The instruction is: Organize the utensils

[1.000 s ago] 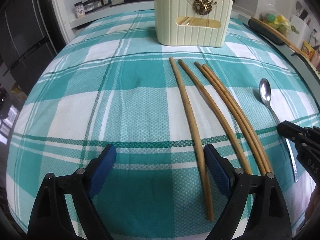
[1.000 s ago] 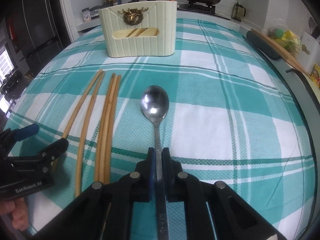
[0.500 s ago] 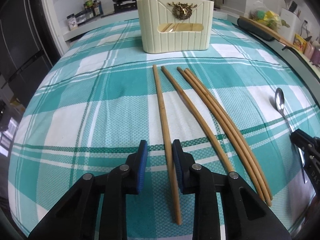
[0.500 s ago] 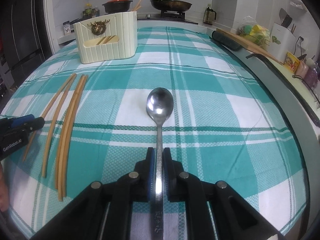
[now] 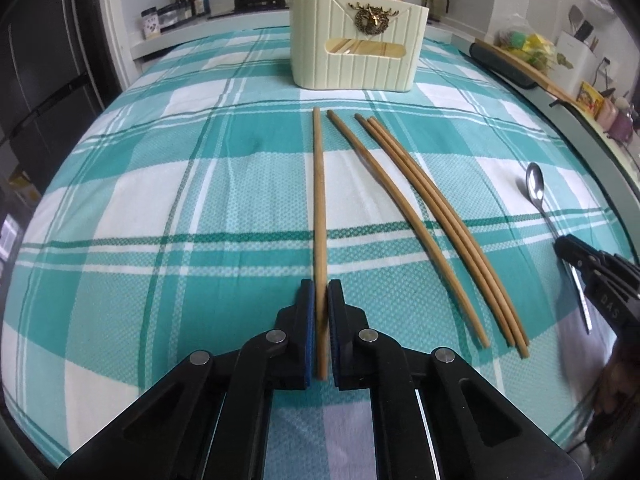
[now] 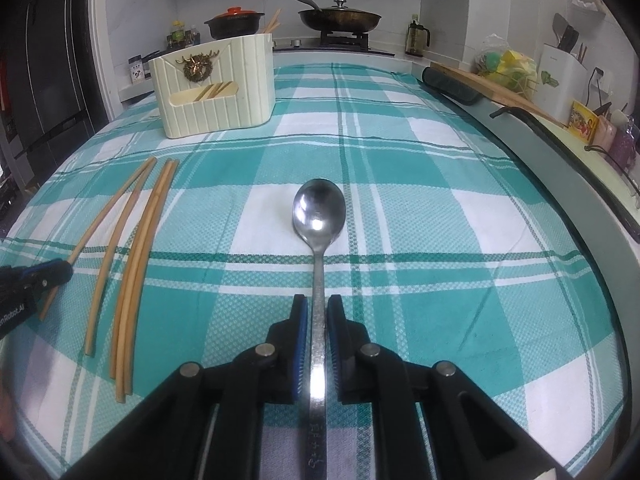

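Two grasps at once. Left tool (image 5: 319,294) closed on the leftmost chopstick (image 5: 319,200) near its near end, long axis running straight ahead from the pads toward the cream utensil holder (image 5: 356,42) at the far side of the desk (image 5: 160,200). Right tool (image 6: 318,310) clamped on the handle of the metal spoon (image 6: 319,216), bowl pointing forward, long axis in line with the fingers. Holder straight ahead of the left tool, but ahead and well to the left of the right one (image 6: 216,88); left side therefore judged better aligned for a straight carry, right side needing a leftward swing. Three more chopsticks (image 5: 420,216) flat on the cloth between the two tools, roughly parallel, thin ends toward the holder. Some chopsticks already visible through the holder's window.
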Demonstrator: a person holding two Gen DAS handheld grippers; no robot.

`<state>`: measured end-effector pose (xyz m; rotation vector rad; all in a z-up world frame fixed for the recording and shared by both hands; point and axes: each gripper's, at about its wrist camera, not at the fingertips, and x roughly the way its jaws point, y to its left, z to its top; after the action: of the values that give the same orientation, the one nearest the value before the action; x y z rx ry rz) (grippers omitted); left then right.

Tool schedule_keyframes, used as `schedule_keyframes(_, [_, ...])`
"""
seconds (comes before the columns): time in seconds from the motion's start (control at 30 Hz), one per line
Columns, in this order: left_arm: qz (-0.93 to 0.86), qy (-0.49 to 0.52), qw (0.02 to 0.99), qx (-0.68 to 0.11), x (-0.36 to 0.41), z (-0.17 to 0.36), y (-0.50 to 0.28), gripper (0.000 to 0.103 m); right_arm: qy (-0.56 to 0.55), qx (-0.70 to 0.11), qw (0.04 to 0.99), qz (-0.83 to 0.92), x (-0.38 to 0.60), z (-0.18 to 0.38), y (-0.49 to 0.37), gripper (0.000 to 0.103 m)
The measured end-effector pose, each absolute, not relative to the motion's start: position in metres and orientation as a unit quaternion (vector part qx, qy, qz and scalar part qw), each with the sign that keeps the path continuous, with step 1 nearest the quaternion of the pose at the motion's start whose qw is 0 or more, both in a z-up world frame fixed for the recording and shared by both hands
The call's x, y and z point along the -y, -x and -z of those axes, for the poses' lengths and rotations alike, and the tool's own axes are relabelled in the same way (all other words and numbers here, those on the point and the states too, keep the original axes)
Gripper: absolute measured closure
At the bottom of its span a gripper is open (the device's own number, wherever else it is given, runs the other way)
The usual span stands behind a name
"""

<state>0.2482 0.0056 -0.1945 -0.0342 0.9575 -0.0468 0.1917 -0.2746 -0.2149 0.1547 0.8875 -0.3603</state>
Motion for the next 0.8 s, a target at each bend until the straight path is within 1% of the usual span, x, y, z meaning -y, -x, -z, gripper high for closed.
schedule_keyframes(0.1, [0.027, 0.025, 0.885, -0.464, -0.010, 0.192, -0.240, 0.096, -0.090, -0.421, 0.886, 0.171, 0.277, 0.215, -0.190, 0.092])
schedule_keyframes(0.17, [0.027, 0.024, 0.886, -0.462, -0.010, 0.190, -0.239, 0.086, -0.091, -0.420, 0.887, 0.172, 0.277, 0.215, -0.190, 0.092])
schedule_keyframes(0.2, [0.026, 0.026, 0.887, -0.460, -0.010, 0.189, -0.239, 0.068, -0.091, -0.420, 0.887, 0.171, 0.277, 0.215, -0.189, 0.089])
schedule_keyframes(0.23, [0.026, 0.029, 0.888, -0.458, -0.011, 0.188, -0.240, 0.052, -0.091, -0.420, 0.887, 0.167, 0.277, 0.215, -0.190, 0.088])
schedule_keyframes(0.27, [0.025, 0.032, 0.889, -0.455, -0.011, 0.188, -0.240, 0.049, -0.093, -0.419, 0.888, 0.162, 0.277, 0.215, -0.189, 0.083])
schedule_keyframes(0.33, [0.030, 0.029, 0.889, -0.457, -0.011, 0.187, -0.244, 0.048, -0.097, -0.418, 0.891, 0.150, 0.277, 0.215, -0.189, 0.070])
schedule_keyframes(0.37, [0.032, 0.026, 0.888, -0.459, -0.011, 0.187, -0.247, 0.048, -0.098, -0.418, 0.891, 0.148, 0.276, 0.215, -0.189, 0.062])
schedule_keyframes(0.4, [0.034, 0.023, 0.887, -0.460, -0.011, 0.186, -0.249, 0.048, -0.100, -0.417, 0.891, 0.148, 0.277, 0.214, -0.189, 0.058])
schedule_keyframes(0.6, [0.039, -0.009, 0.881, -0.471, -0.015, 0.182, -0.269, 0.047, -0.131, -0.407, 0.891, 0.151, 0.286, 0.214, -0.184, 0.057])
schedule_keyframes(0.8, [0.030, -0.010, 0.882, -0.470, -0.021, 0.180, -0.278, 0.046, -0.124, -0.409, 0.891, 0.153, 0.285, 0.215, -0.185, 0.057])
